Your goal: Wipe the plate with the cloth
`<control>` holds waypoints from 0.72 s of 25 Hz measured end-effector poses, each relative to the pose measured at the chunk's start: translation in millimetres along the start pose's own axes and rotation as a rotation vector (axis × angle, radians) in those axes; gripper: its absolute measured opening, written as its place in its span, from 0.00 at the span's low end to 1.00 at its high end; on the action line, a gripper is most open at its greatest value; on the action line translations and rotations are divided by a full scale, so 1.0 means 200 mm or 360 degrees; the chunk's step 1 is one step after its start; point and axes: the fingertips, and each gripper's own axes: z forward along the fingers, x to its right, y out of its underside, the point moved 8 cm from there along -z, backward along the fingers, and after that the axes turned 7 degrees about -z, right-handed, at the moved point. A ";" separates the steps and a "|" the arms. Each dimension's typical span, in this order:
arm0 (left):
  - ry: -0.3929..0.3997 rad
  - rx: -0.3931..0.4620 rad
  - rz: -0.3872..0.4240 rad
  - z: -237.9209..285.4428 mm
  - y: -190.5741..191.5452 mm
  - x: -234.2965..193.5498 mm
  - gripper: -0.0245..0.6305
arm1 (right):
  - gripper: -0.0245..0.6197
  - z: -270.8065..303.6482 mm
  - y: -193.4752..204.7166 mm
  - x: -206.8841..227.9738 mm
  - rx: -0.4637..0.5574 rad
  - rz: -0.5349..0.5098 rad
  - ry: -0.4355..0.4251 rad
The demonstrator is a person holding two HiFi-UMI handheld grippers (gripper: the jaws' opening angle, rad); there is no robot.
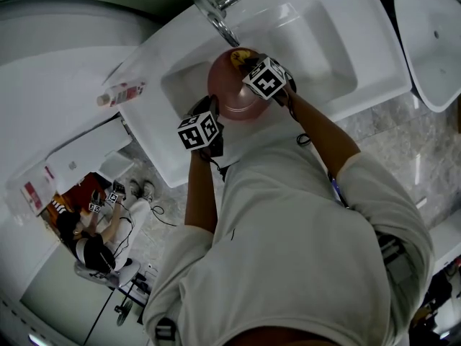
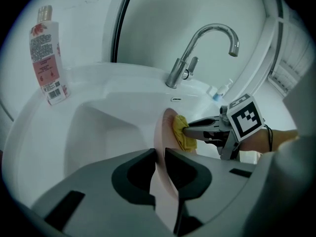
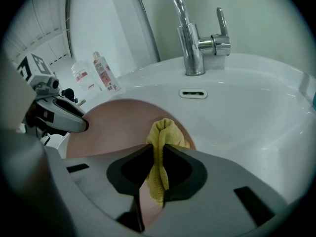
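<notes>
A pink plate is held tilted over the white sink basin. My left gripper is shut on the plate's near rim, which runs edge-on between its jaws. My right gripper is shut on a folded yellow cloth and presses it against the plate's face near its far edge. In the head view the cloth shows as a yellow bit at the plate's top, just under the right gripper. From the left gripper view the cloth lies flat on the plate.
A chrome tap arches over the basin right behind the plate. A pink-labelled bottle lies on the sink's left rim, with a second bottle beside it. A second white basin is at the right. A seated person is on the floor at lower left.
</notes>
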 end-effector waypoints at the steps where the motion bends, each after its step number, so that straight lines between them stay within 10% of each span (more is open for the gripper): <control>1: 0.0007 0.0001 -0.0002 0.00 0.00 0.00 0.15 | 0.13 0.00 -0.01 -0.01 0.0007 -0.0003 -0.0003; 18: -0.0006 0.0006 -0.0021 -0.02 0.03 0.01 0.16 | 0.13 0.00 -0.16 -0.28 0.0177 -0.0176 -0.0209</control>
